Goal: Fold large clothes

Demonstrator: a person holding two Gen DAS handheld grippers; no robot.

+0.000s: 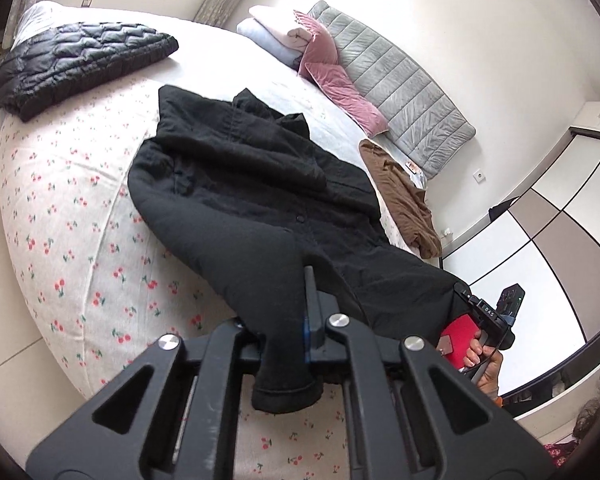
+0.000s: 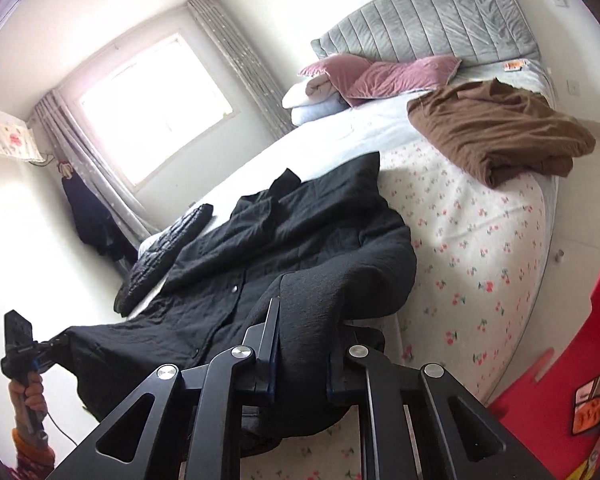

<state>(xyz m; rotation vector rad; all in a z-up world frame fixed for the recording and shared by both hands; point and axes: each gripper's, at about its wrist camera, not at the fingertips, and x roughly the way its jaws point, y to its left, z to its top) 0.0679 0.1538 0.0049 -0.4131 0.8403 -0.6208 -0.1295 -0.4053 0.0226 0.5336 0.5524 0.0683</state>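
A large black coat (image 1: 260,184) lies spread on the cherry-print bed (image 1: 68,216), its hem toward me. My left gripper (image 1: 288,300) is shut on the coat's hem corner, fabric hanging over its frame. My right gripper (image 2: 304,320) is shut on the other hem corner of the coat (image 2: 292,248). In the left wrist view the right gripper (image 1: 466,294) pinches the coat at the right. In the right wrist view the left gripper (image 2: 56,342) pinches it at the lower left. The hem is lifted off the bed between them.
A folded black quilted jacket (image 1: 76,64) lies at the bed's far corner. A crumpled brown garment (image 2: 496,128) lies near the grey headboard (image 2: 428,12), beside pink pillows (image 2: 380,74) and folded bedding (image 1: 276,32). A wardrobe (image 1: 548,232) stands beside the bed.
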